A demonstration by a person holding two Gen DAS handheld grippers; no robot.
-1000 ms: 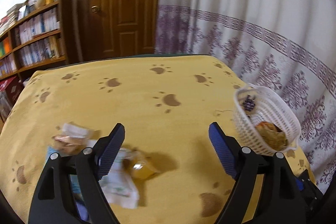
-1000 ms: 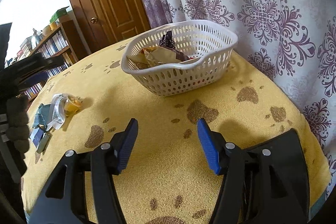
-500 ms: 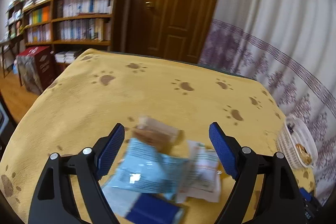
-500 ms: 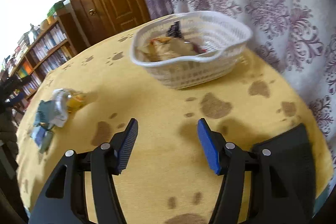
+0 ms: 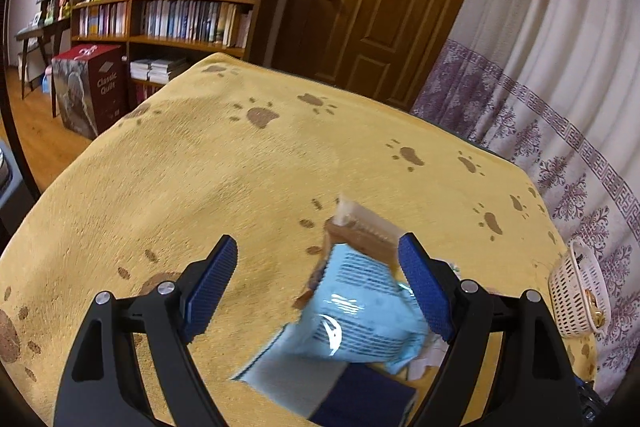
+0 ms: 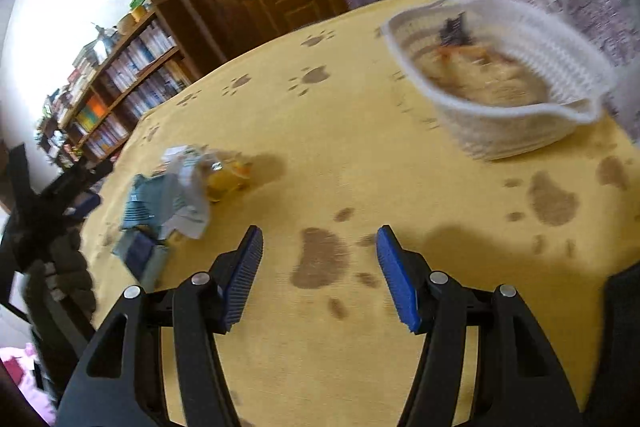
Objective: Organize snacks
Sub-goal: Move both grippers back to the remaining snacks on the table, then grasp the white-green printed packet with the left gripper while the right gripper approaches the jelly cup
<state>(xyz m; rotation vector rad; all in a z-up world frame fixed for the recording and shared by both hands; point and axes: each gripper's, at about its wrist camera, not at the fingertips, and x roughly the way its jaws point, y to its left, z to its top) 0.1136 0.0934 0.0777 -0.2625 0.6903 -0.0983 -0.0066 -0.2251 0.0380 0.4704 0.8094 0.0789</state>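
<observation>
Now your left gripper (image 5: 316,283) has swung over the snack pile; light blue packet (image 5: 360,315) lies between its wide-open, empty fingers, brown packet (image 5: 362,229) just ahead. Your right gripper (image 6: 320,273), spread wide and empty, faces bare yellow cloth (image 6: 360,163); white basket (image 6: 500,131) ahead-right near the edge.

A: We've got the snack pile (image 6: 176,195) on the tablecloth (image 6: 360,155) at 10 o'clock, right wrist view.
B: We see the basket (image 6: 516,131) at 1 o'clock, snacks inside, well apart.
</observation>
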